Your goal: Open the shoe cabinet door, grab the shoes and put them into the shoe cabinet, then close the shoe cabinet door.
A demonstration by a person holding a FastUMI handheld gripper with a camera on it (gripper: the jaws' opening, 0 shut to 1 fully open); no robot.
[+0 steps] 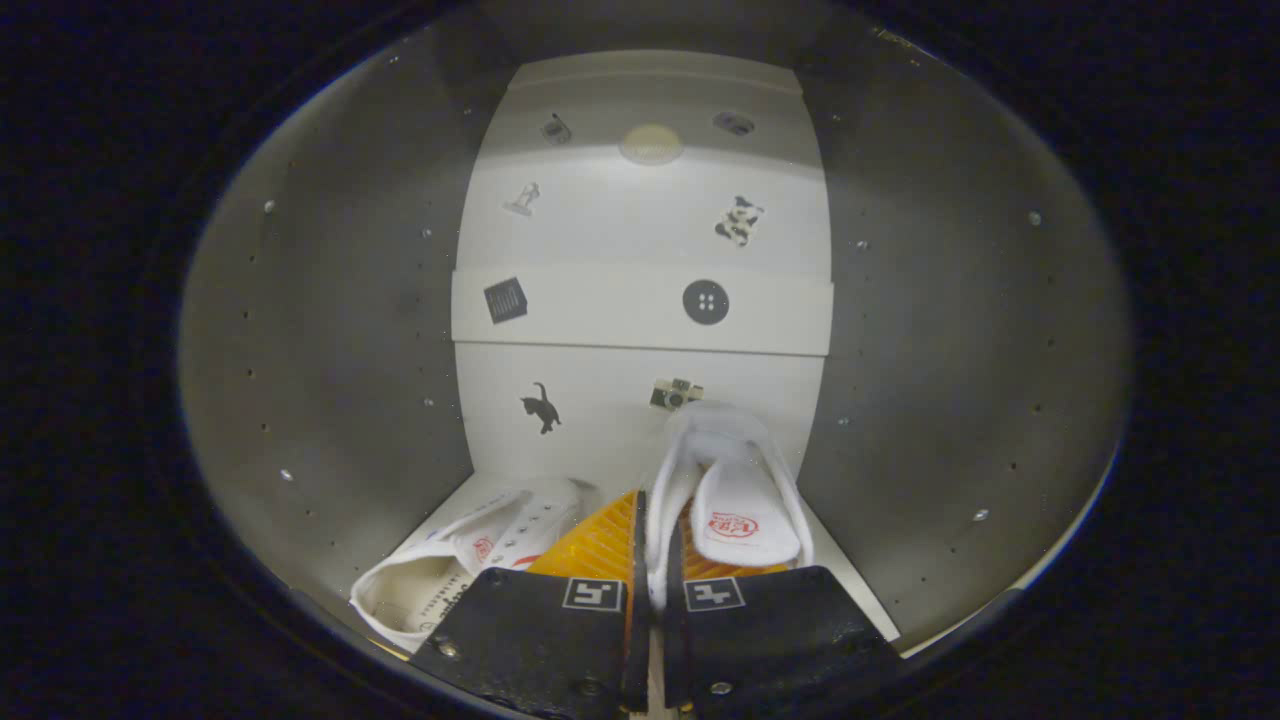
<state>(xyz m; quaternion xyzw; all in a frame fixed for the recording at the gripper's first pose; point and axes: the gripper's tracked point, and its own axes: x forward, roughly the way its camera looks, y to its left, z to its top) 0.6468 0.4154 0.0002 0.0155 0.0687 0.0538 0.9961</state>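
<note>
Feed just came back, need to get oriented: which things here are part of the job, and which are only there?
Job:
- gripper, shut on the held shoe's side wall
- held shoe
- second shoe, lying on the cabinet floor
- shoe cabinet

Only there:
- stickers on the back panel
- round light

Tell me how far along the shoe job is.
Done: the cabinet is open, and one white shoe already lies on its floor, left of the fingers. In hand: the gripper is inside the cabinet, fingers nearly closed on the side wall of the second white shoe, whose toe points toward the back panel. Left: release that shoe, pull out and close the door.
</note>
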